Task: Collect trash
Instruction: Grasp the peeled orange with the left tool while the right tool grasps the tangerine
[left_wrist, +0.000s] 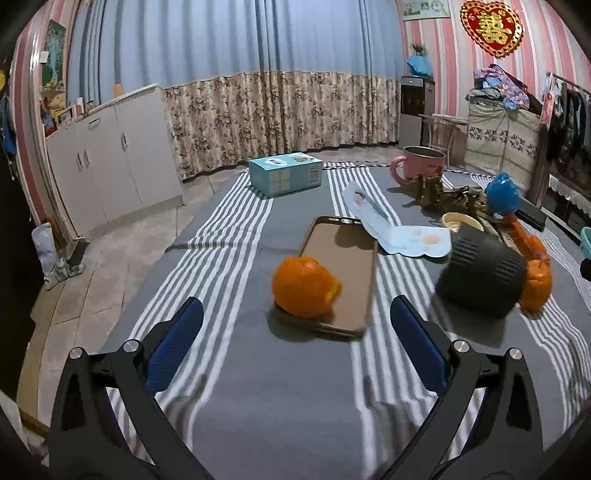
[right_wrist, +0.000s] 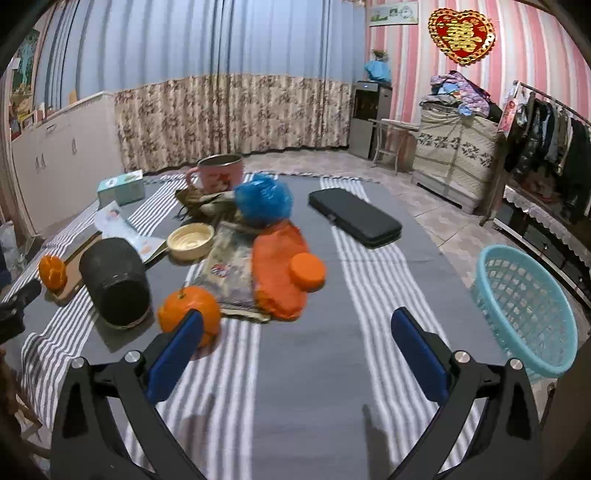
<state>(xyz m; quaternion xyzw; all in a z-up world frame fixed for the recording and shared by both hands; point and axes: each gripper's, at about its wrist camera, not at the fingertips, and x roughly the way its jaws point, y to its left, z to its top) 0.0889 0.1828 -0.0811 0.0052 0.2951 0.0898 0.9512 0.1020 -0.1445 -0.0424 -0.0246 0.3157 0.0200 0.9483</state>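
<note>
We see the worktop (right_wrist: 303, 369) first, draped in a grey cloth with white stripes and carrying everything else. At its right edge stands a light blue mesh basket (right_wrist: 524, 306), apart from the clutter. Beyond the middle lies a flat black case (right_wrist: 354, 218), alone on the cloth. Left of centre a dark ribbed cylinder (right_wrist: 114, 280) lies on its side, and behind it a phone (left_wrist: 340, 273) lies face up. A teal carton (left_wrist: 284, 175) sits at the far left, and a pink mug (right_wrist: 218, 171) stands at the far edge.

The trash gathers in the middle of the worktop: an orange mesh bag (right_wrist: 277, 273) with an orange lid (right_wrist: 306, 271) against it, a crumpled blue bag (right_wrist: 264, 201) behind them, a printed wrapper (right_wrist: 231, 269) just left of the mesh bag, and dry brown husks (right_wrist: 207, 206) in front of the mug. A pale blue paper packet (left_wrist: 399, 232) rests beside the phone, near a small cream bowl (right_wrist: 190, 240).

A partly peeled orange (left_wrist: 304, 288) sits on the near end of the phone, and a whole orange (right_wrist: 188, 310) lies just right of the cylinder.

Our left hand-held gripper (left_wrist: 295, 347) hovers spread wide above the cloth, the peeled orange just ahead of it. Our right hand-held gripper (right_wrist: 295, 350) is likewise spread wide and grips nothing; its left finger overlaps the whole orange in the right wrist view.
</note>
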